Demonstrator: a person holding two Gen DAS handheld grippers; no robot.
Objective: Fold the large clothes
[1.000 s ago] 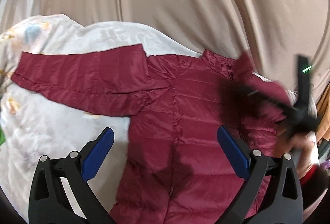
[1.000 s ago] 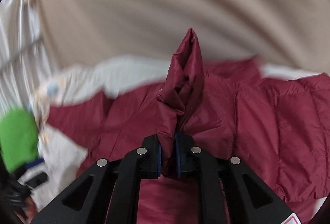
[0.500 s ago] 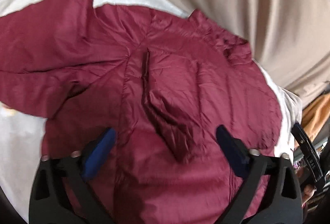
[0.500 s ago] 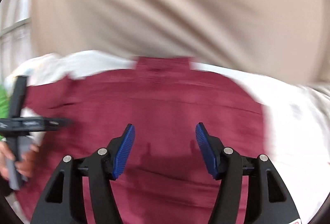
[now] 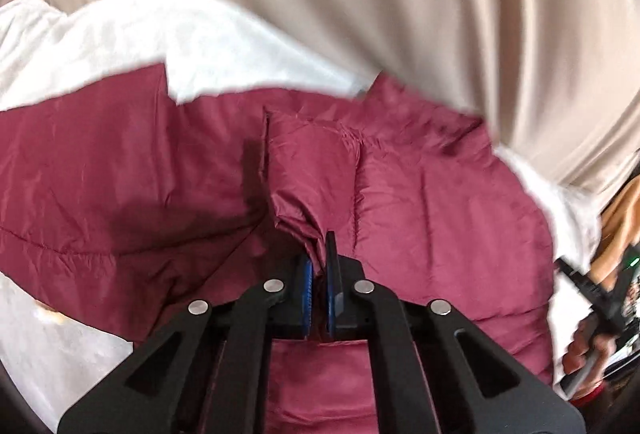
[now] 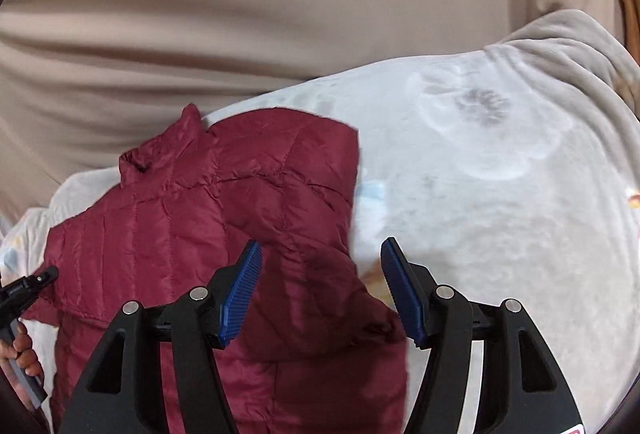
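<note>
My left gripper (image 5: 319, 266) has closed since, pinching the jacket (image 5: 420, 202); my right gripper (image 6: 320, 290) hangs wide open, empty, above it.

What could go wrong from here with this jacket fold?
The left gripper pinches only a small bunch of the slick maroon jacket, so the fabric may slip out when pulled. The right gripper is open above the folded side, so nothing pins that fold and it could drag across the white blanket.
</note>
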